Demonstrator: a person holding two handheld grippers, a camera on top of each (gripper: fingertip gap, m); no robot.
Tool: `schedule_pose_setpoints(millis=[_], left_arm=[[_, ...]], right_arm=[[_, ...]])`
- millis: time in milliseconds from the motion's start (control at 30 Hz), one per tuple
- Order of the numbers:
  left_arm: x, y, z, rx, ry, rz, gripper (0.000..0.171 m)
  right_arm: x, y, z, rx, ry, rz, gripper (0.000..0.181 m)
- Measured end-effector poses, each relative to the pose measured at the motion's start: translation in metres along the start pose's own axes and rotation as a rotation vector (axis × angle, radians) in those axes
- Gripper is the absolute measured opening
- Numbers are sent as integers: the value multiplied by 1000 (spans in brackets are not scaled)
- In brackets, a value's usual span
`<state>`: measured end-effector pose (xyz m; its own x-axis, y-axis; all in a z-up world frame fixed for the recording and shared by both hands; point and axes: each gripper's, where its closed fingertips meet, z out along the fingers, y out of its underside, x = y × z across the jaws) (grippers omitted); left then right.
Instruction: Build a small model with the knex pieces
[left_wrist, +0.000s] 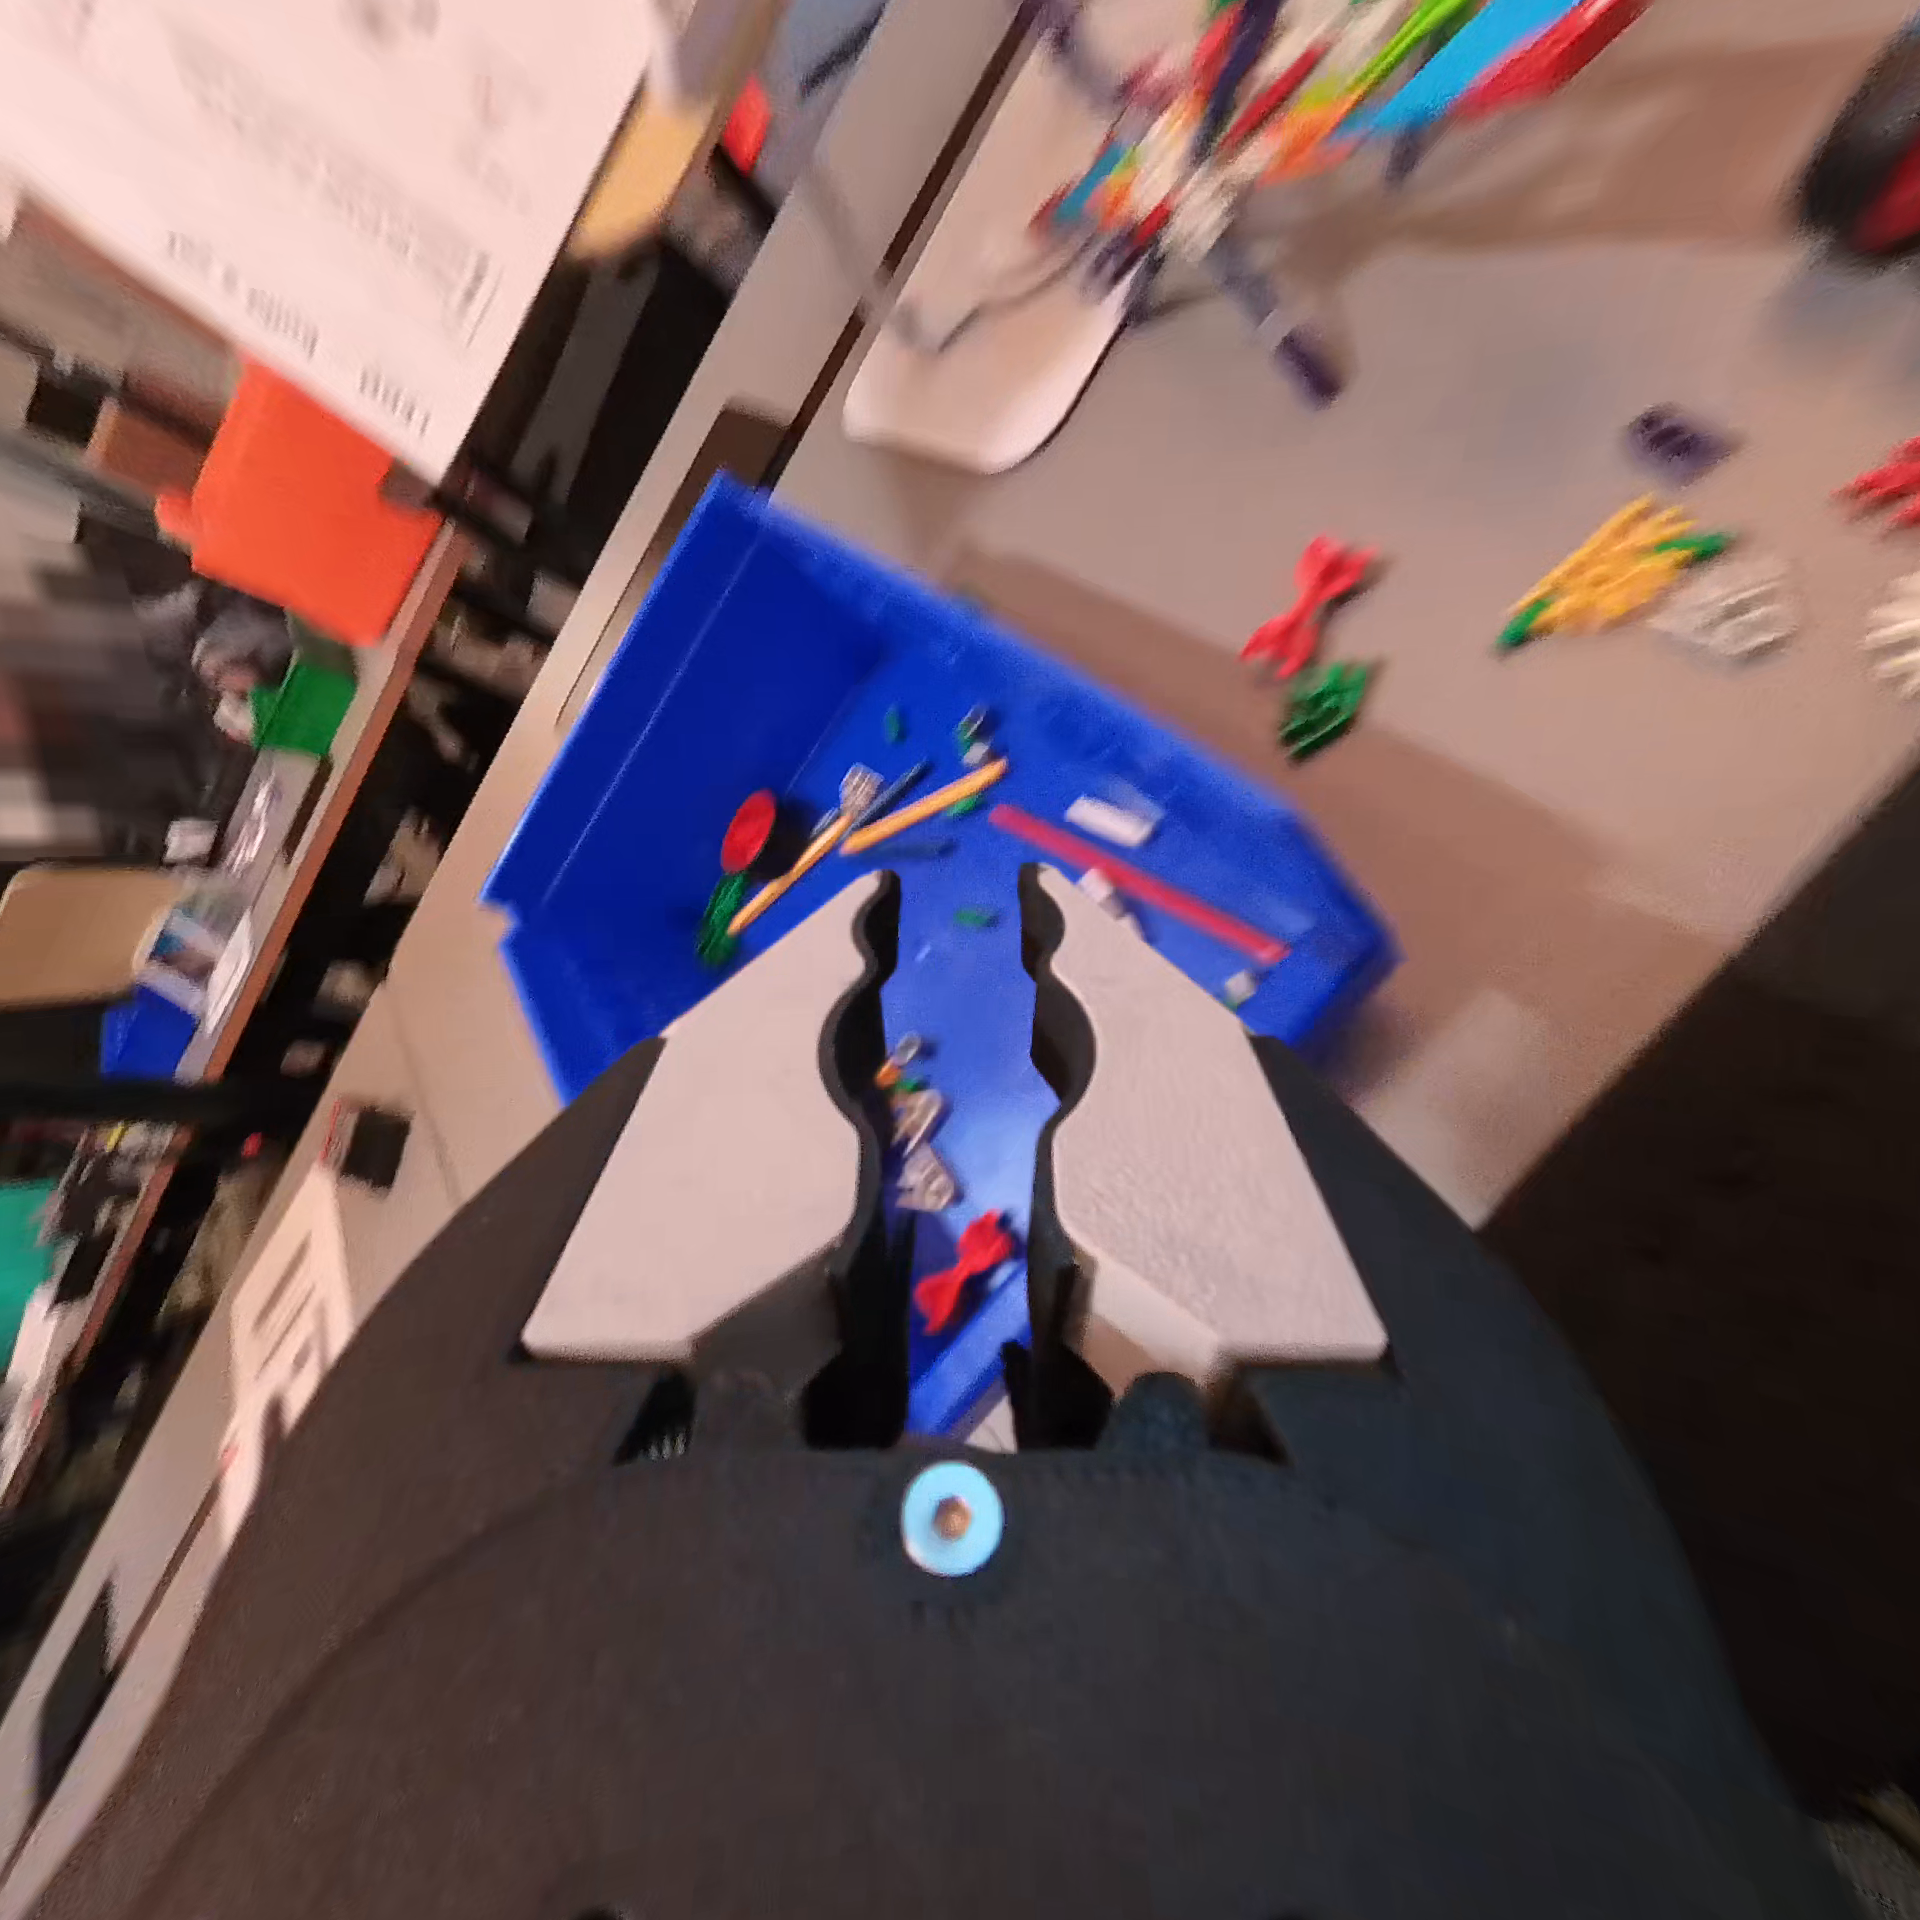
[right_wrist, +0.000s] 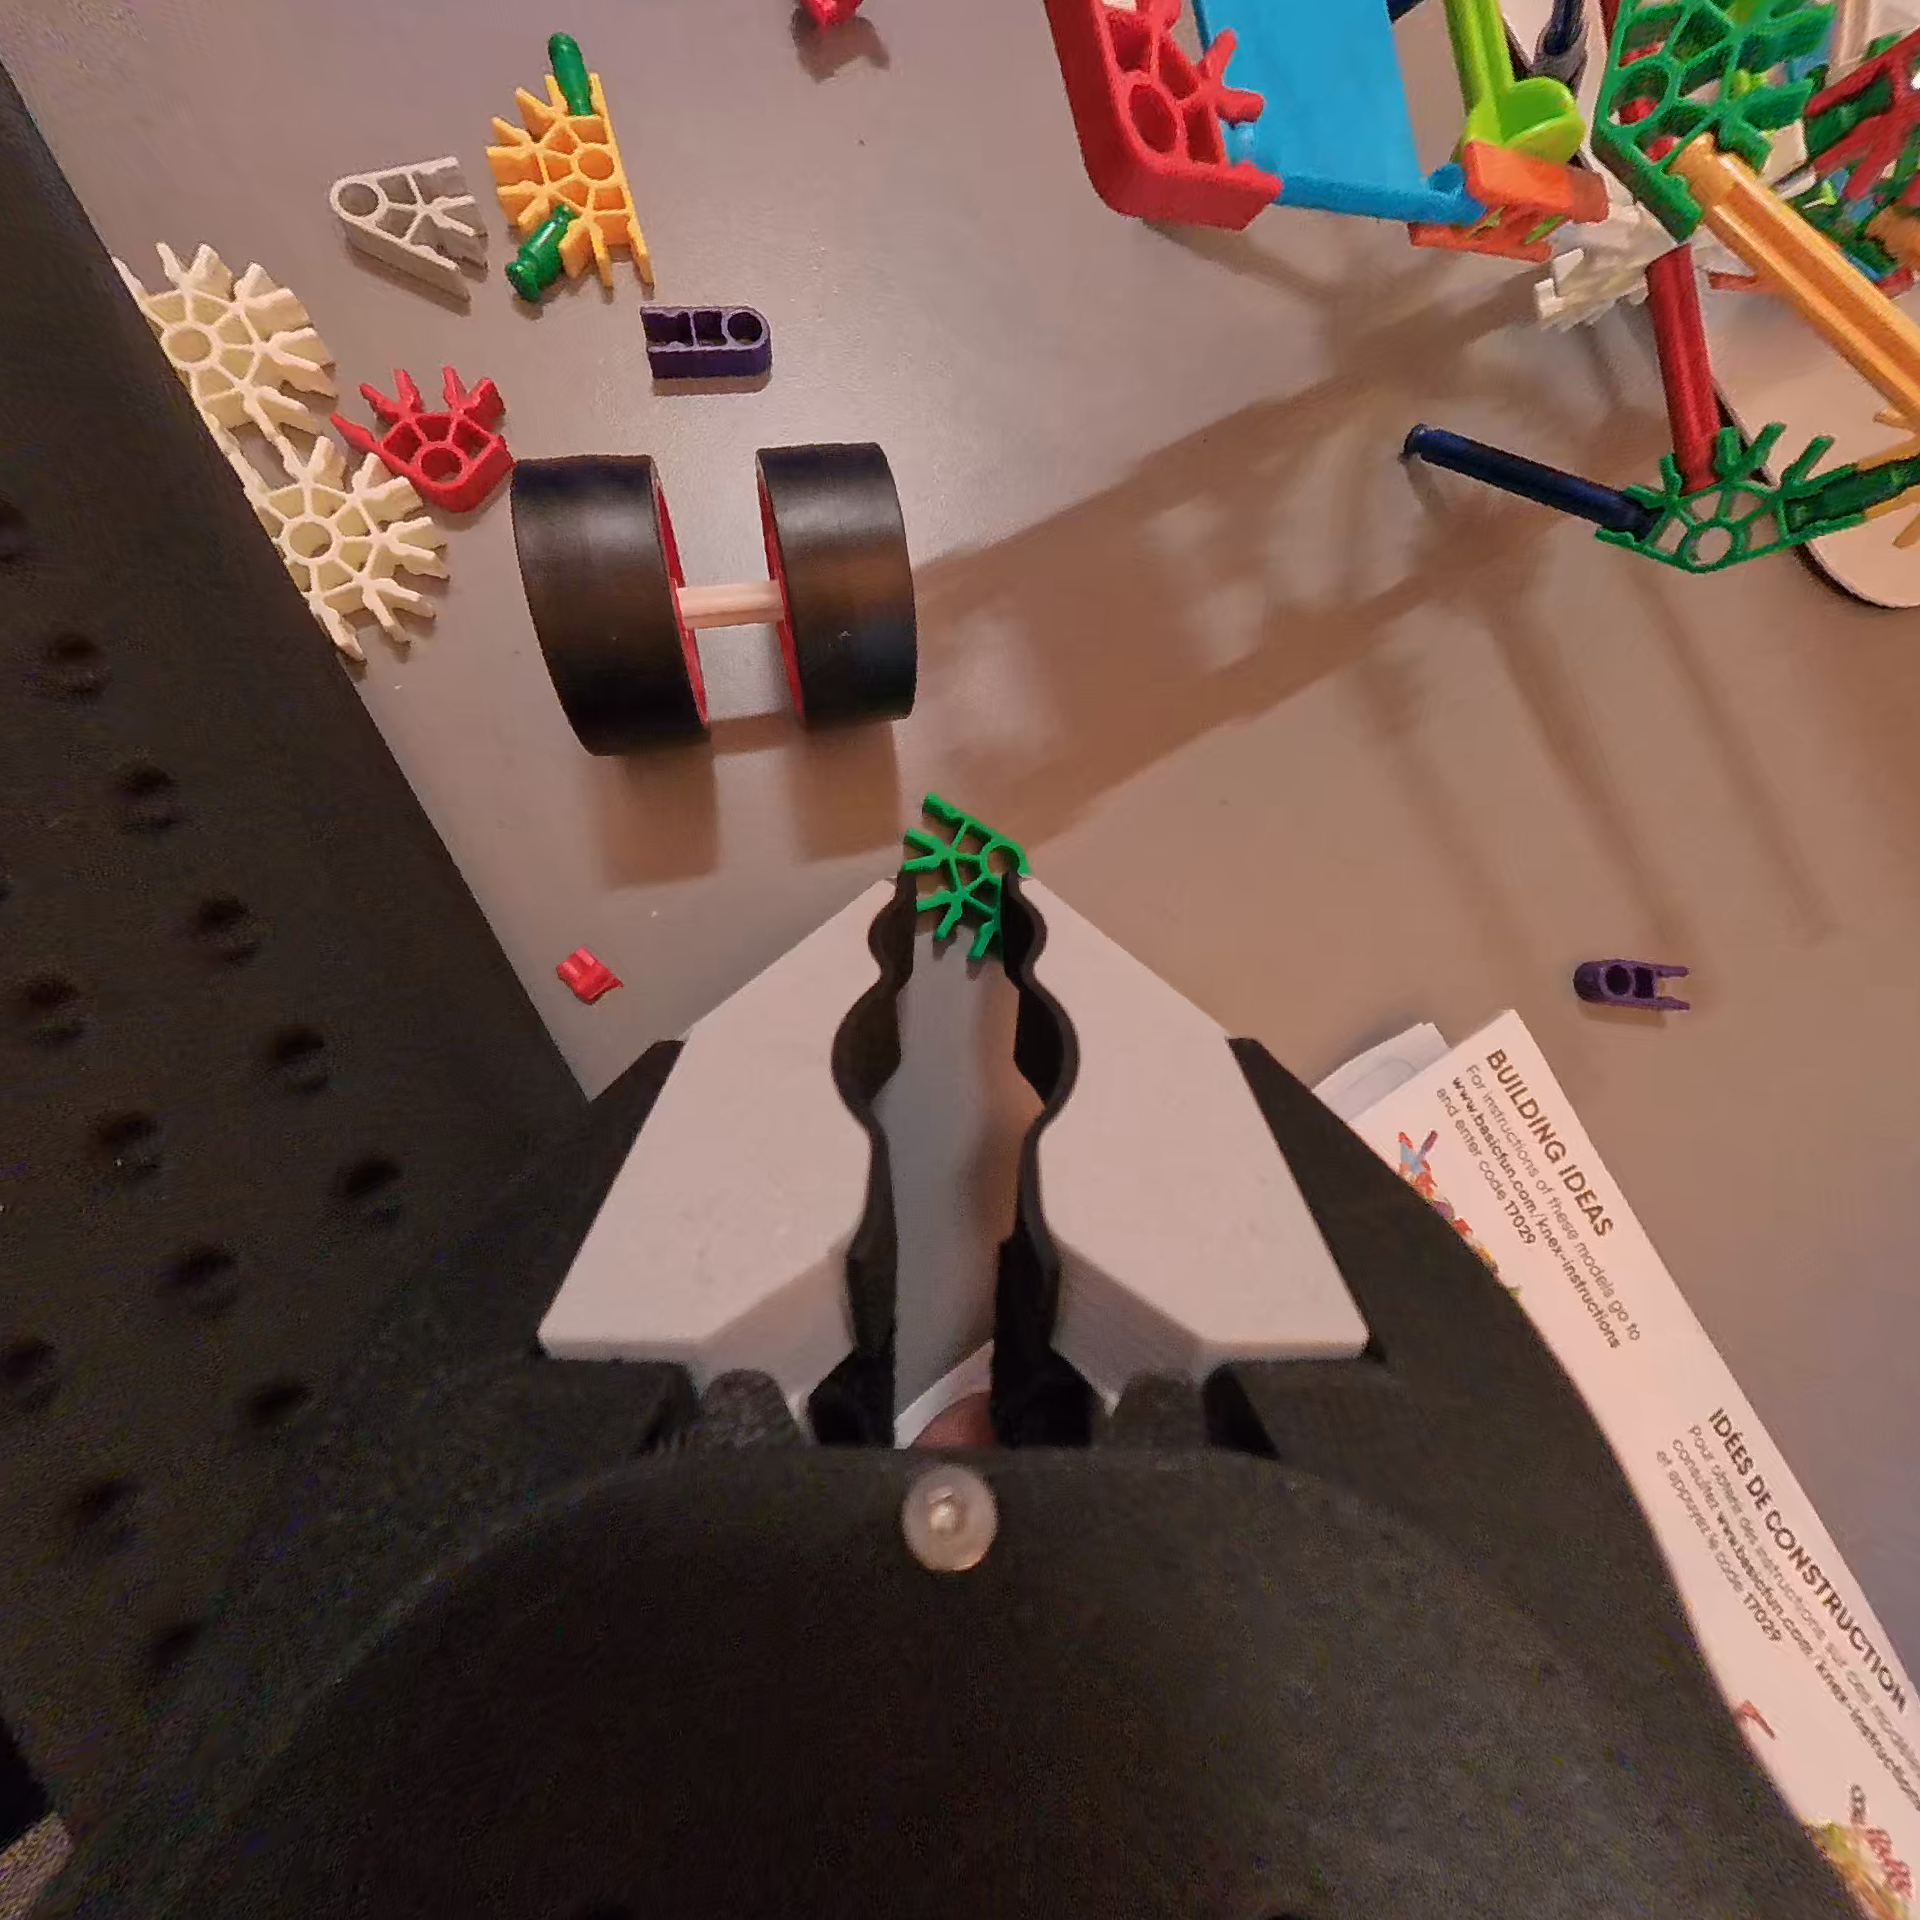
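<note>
Left gripper (left_wrist: 958, 883): hanging over the blue bin (left_wrist: 665, 717), fingers a narrow gap apart, nothing between them. This view is pretty motion-blurred.
Blue bin: only the left wrist view shows it. Inside are loose bits: a red rod (left_wrist: 1138, 883), a couple of yellow rods (left_wrist: 920, 805), a red disc (left_wrist: 750, 826) by the bin's left wall, and a red bow-shaped connector (left_wrist: 961, 1273) seen through the finger gap.
Right gripper (right_wrist: 961, 899): pinched onto a green connector (right_wrist: 961, 873) right at the fingertips, most of the piece sticking out past them.
Wheel pair (right_wrist: 712, 597): two black wheels on a pale axle, just beyond the green connector and up-left of it; sharp only in the right wrist view.
Near the wheels: red connector (right_wrist: 431, 442), white snowflake connectors (right_wrist: 343, 535), purple clip (right_wrist: 707, 338) above.
Colourful model (right_wrist: 1558, 156): well right of the wheels, on the grey table (right_wrist: 1195, 831).
Booklet (right_wrist: 1621, 1382): at the right gripper's right side.
</note>
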<state>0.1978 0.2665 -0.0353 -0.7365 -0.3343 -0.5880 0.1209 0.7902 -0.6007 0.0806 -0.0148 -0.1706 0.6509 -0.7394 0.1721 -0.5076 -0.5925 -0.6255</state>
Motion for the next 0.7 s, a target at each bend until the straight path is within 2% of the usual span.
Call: schedule_pose_setpoints(millis=[100, 167, 333, 500, 700], left_arm=[[-31, 46, 18, -217, -72, -44, 24], [-38, 60, 31, -286, -58, -34, 26], [-30, 59, 73, -310, 105, -23, 42], [-25, 52, 109, -318, 235, 11, 47], [-37, 52, 159, -358, 268, 27, 38]], right_arm=[[1, 0, 0, 4, 0, 10, 13], [1, 0, 1, 6, -1, 11, 13], [0, -1, 1, 15, -3, 14, 14], [-1, -1, 1, 23, -9, 7, 14], [-2, -2, 1, 27, -15, 5, 14]])
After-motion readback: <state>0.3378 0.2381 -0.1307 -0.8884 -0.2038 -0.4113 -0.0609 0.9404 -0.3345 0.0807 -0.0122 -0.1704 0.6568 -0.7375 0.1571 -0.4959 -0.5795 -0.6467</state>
